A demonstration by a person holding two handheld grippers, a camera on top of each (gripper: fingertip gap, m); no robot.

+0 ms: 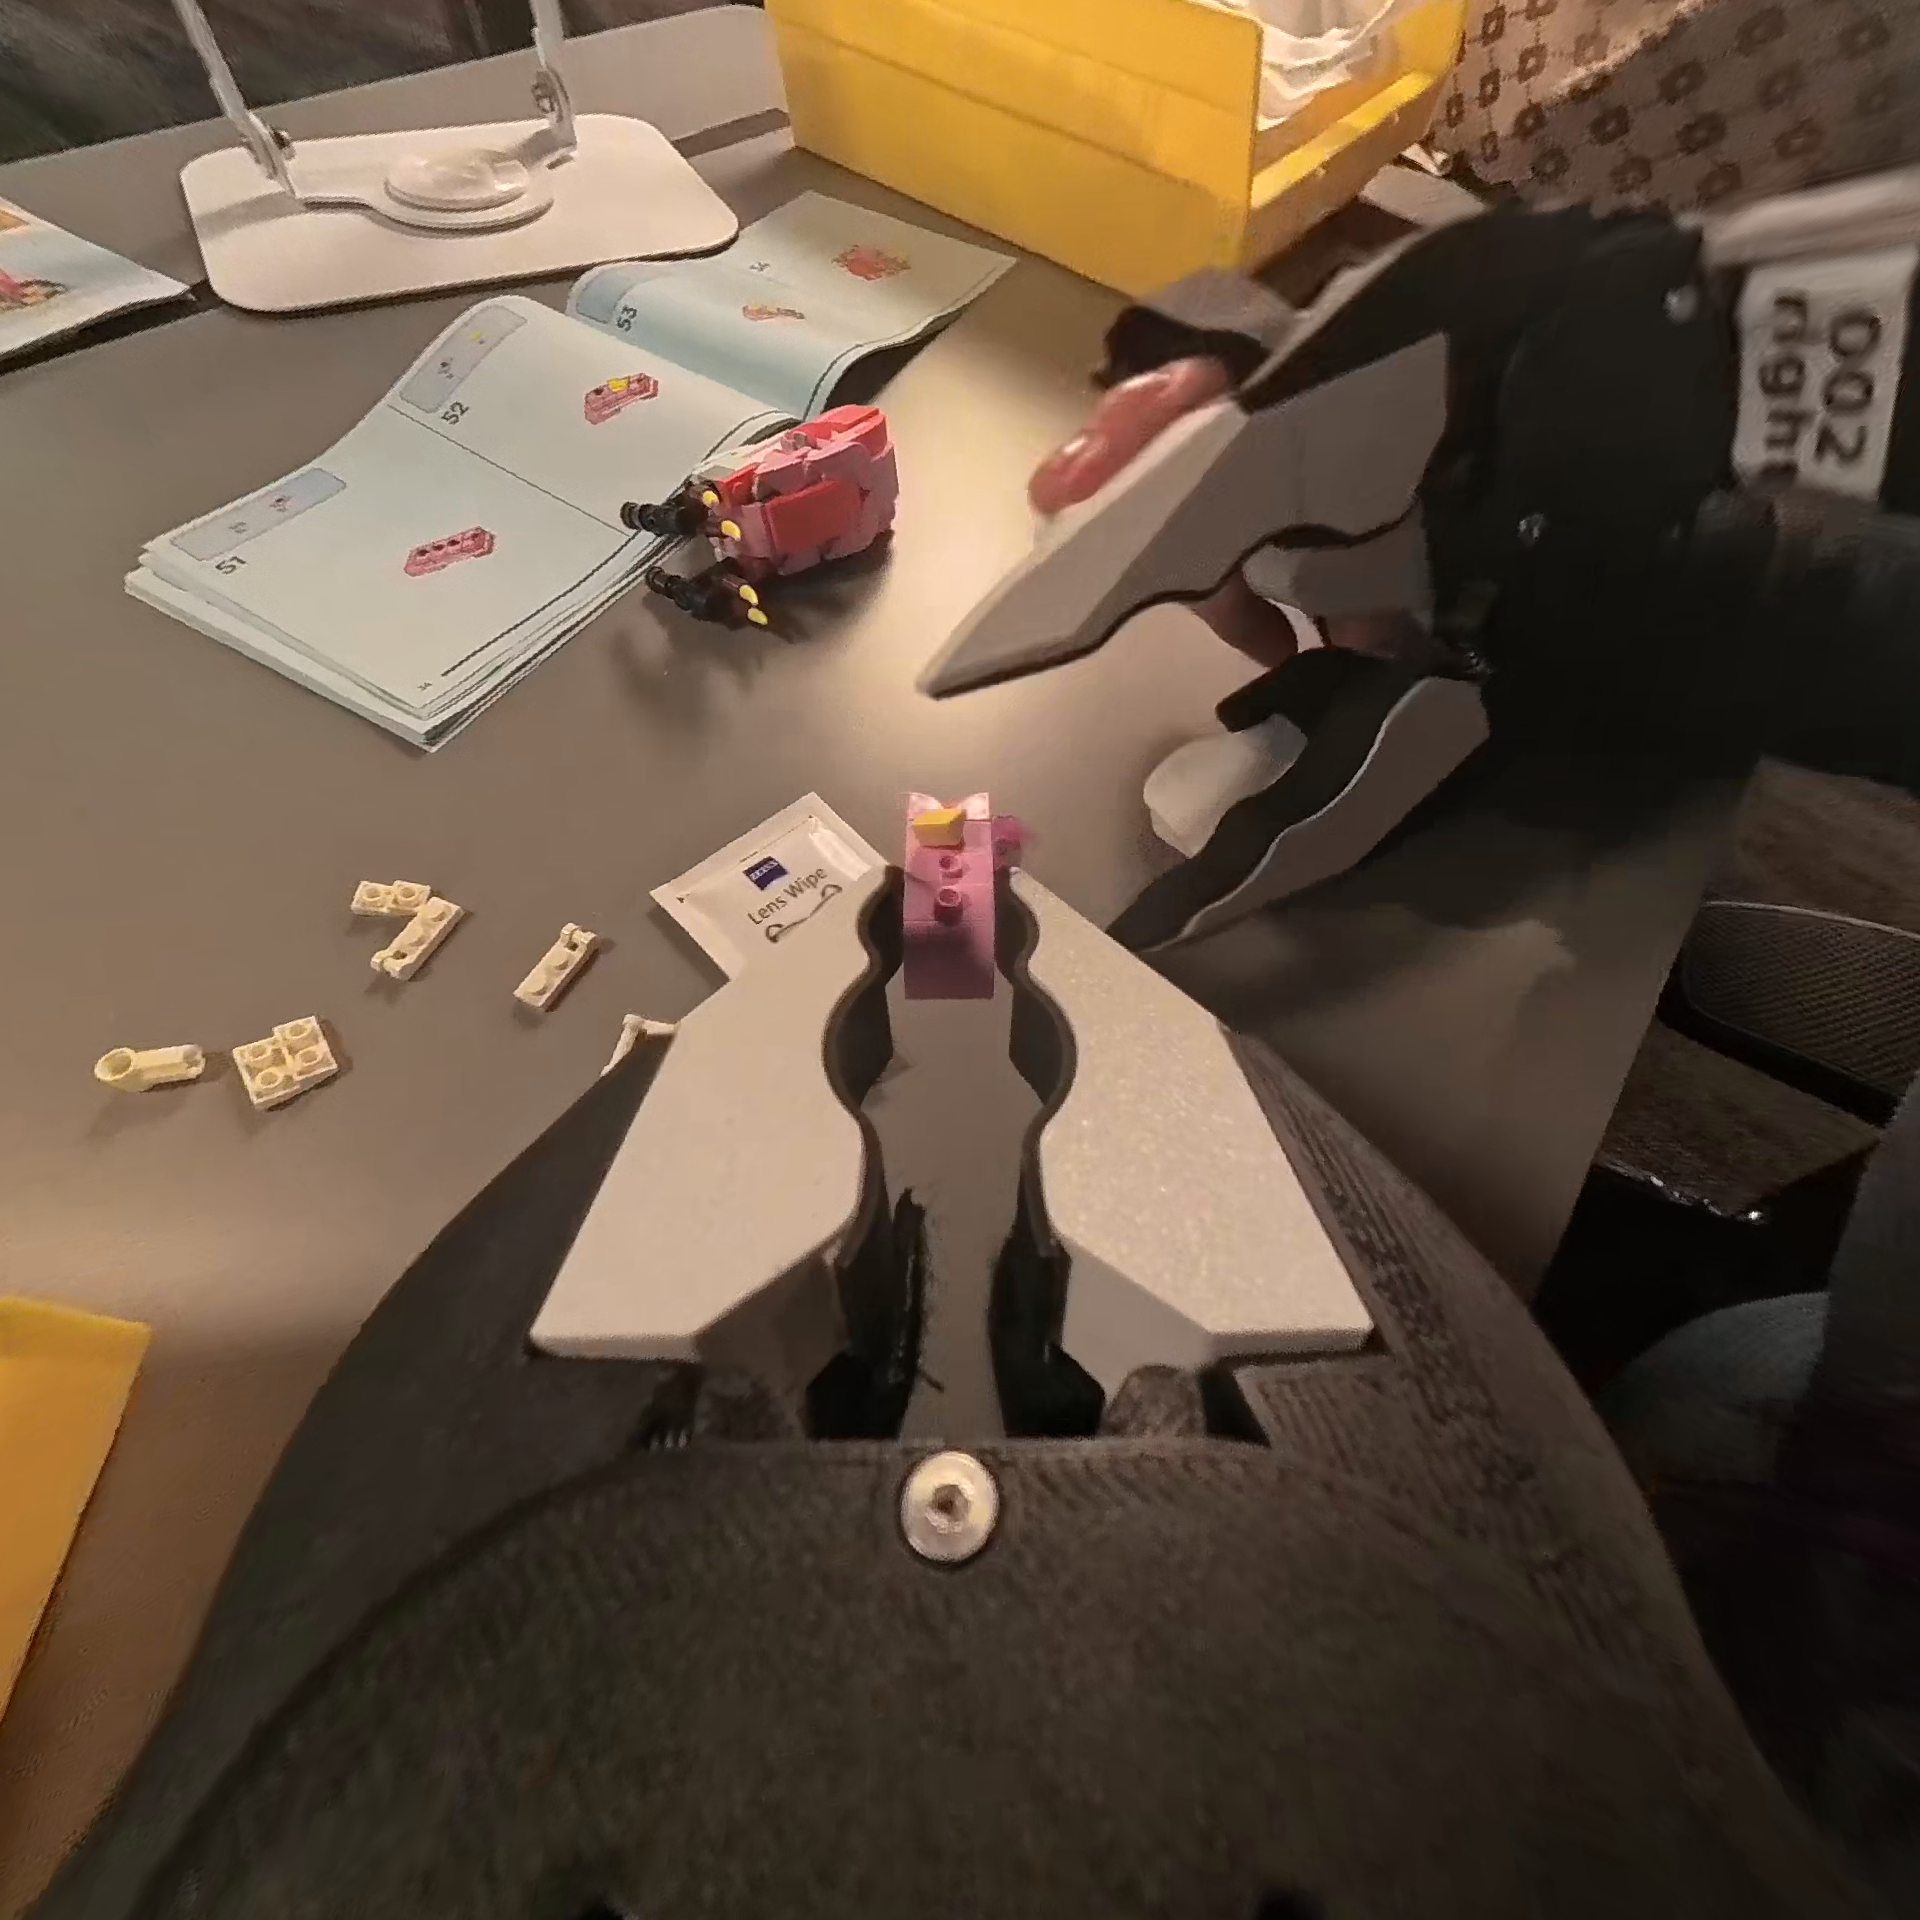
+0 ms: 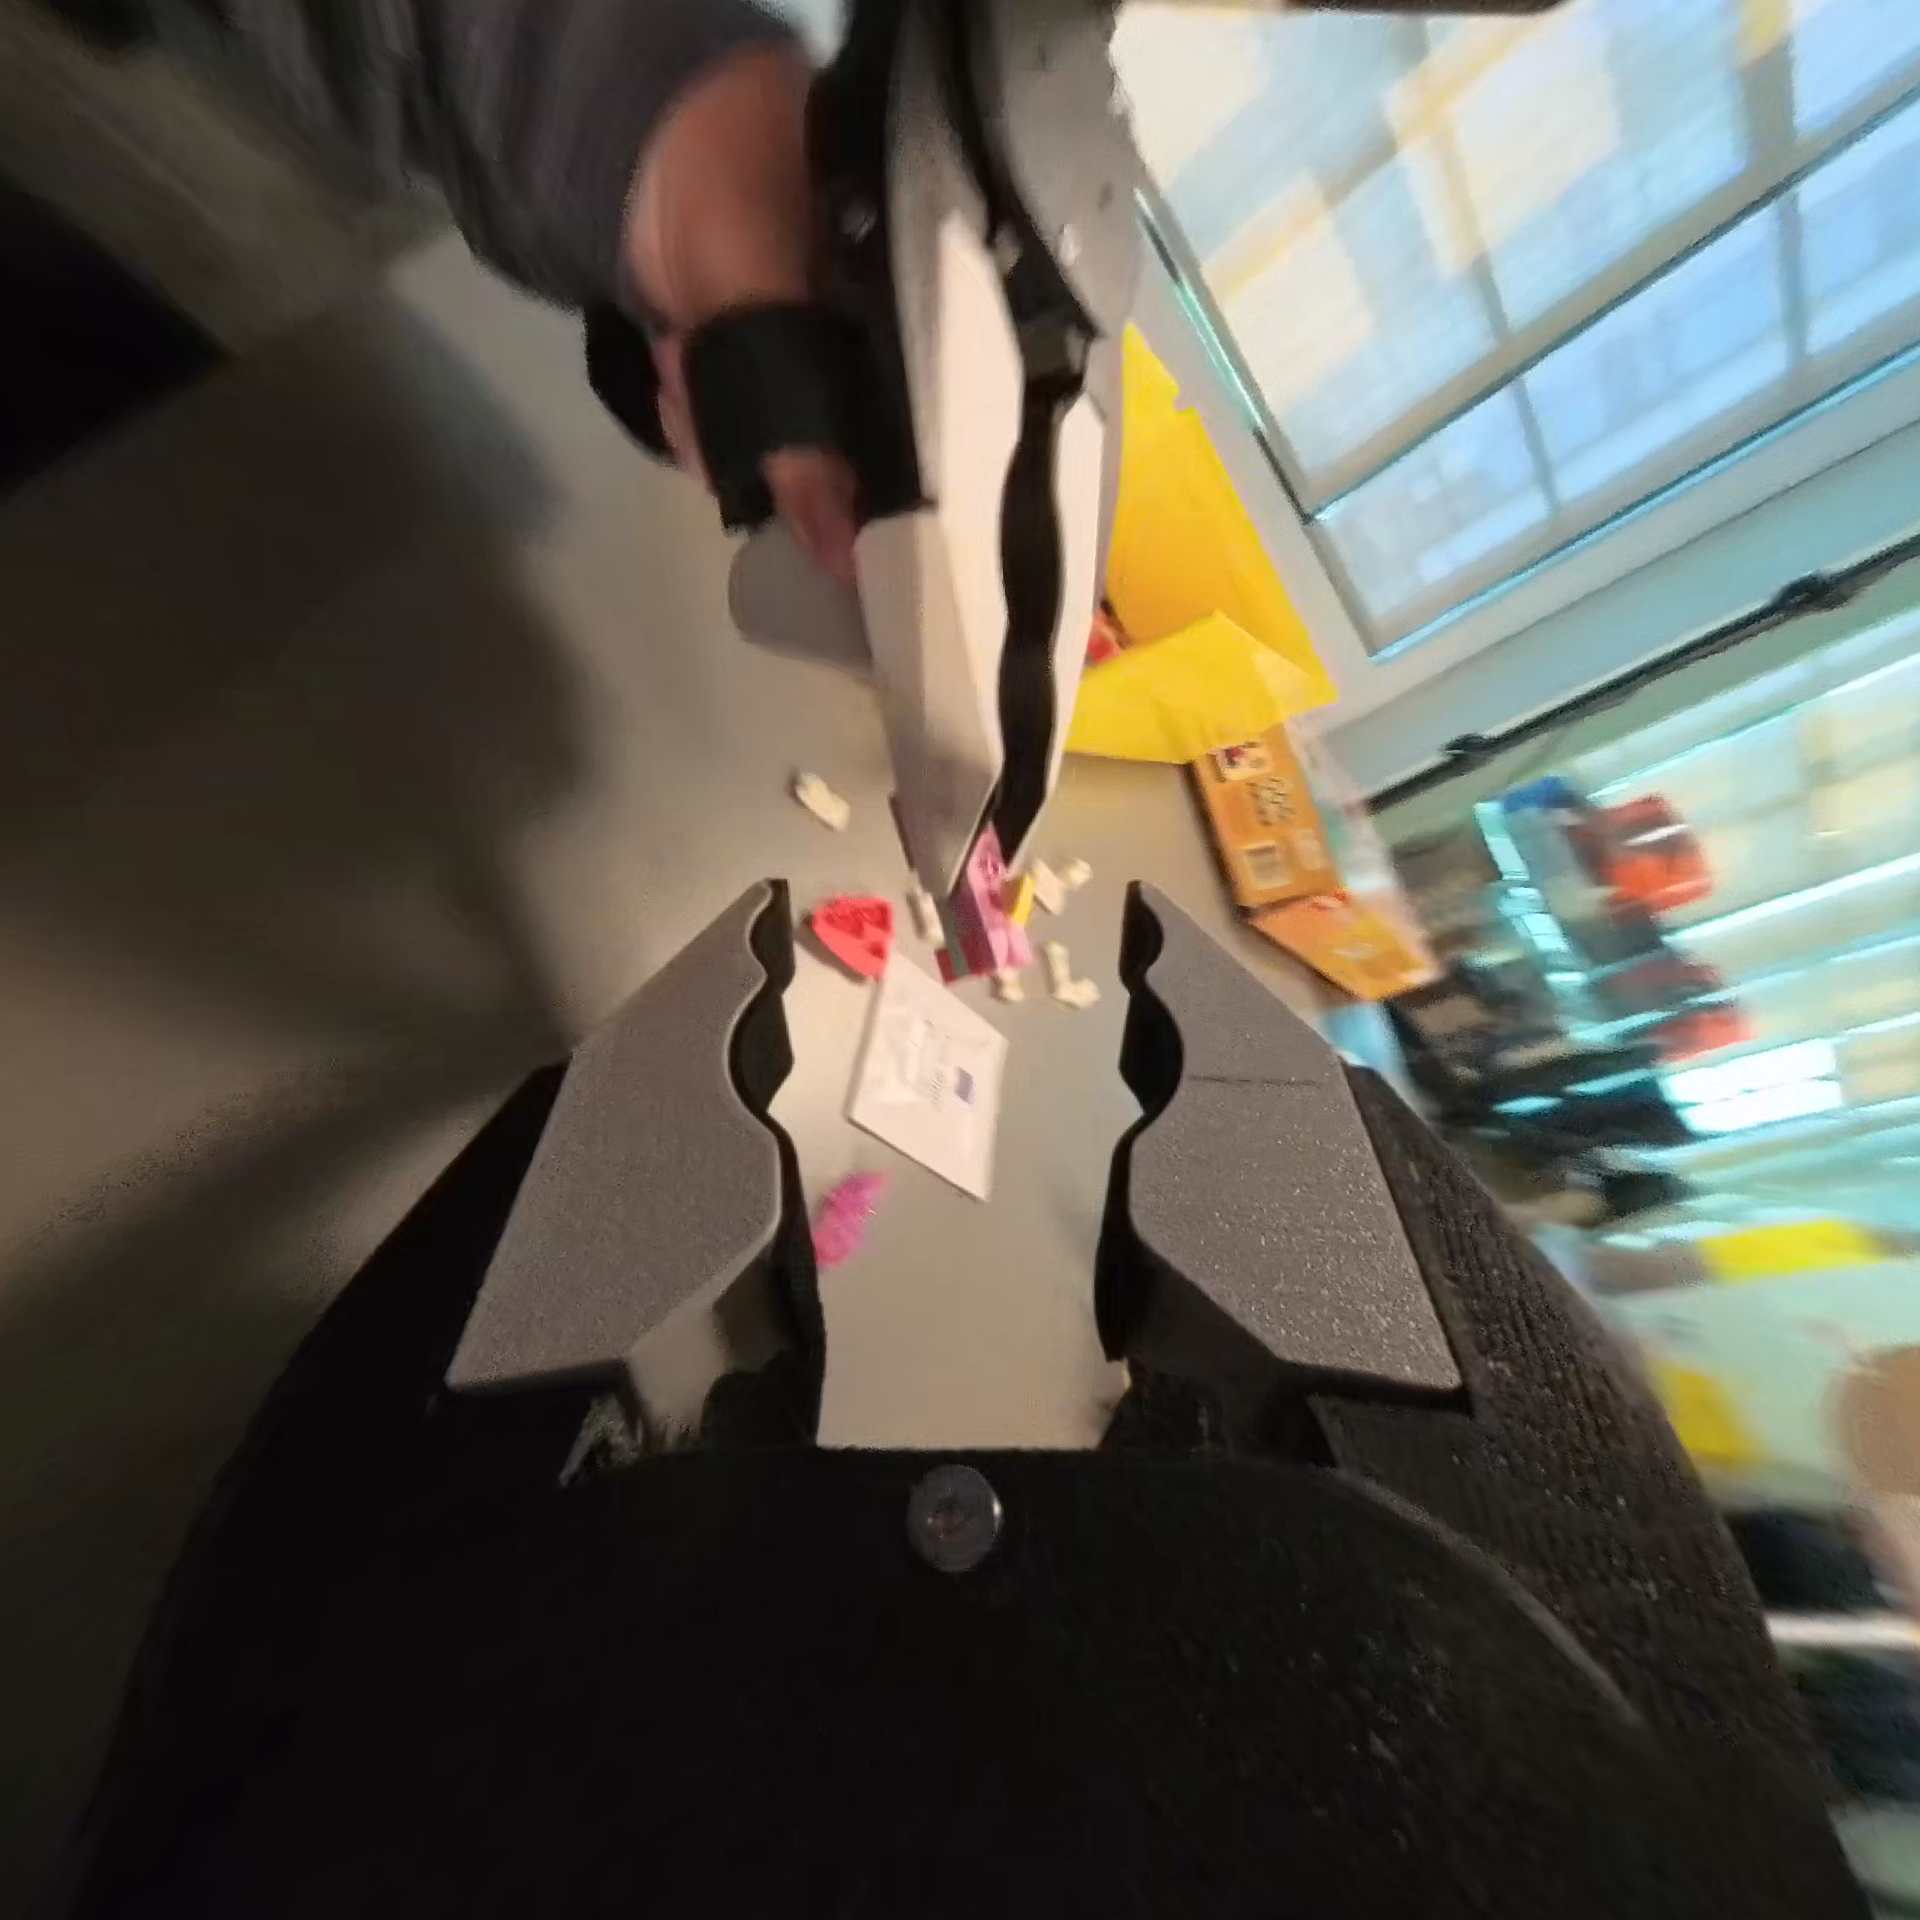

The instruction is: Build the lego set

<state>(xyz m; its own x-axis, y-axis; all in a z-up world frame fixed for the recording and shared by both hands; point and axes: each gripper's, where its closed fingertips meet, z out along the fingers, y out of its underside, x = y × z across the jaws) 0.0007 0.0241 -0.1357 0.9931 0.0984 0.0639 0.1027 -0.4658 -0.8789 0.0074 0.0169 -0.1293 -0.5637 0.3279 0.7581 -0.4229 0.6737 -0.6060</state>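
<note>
My left gripper (image 1: 951,883) is shut on a small pink brick assembly (image 1: 948,935) with a yellow piece on top and holds it just above the grey table (image 1: 208,644). In the right wrist view this gripper (image 2: 992,831) comes down from above with the pink assembly (image 2: 987,914) at its tips. My right gripper (image 2: 951,899) is wide open with nothing between its pads. In the left wrist view it (image 1: 1034,805) hovers to the right of the assembly, blurred, with a person's hand on it.
A red and pink brick model (image 1: 800,488) lies by an open instruction booklet (image 1: 468,488). Cream pieces (image 1: 405,920) and a white wipe packet (image 1: 769,883) lie to the left. A red piece (image 2: 854,935), a yellow box (image 1: 1039,114) and a white stand (image 1: 457,218) are nearby. Only a small space, under 4 cm, lies between the two pairs of fingers.
</note>
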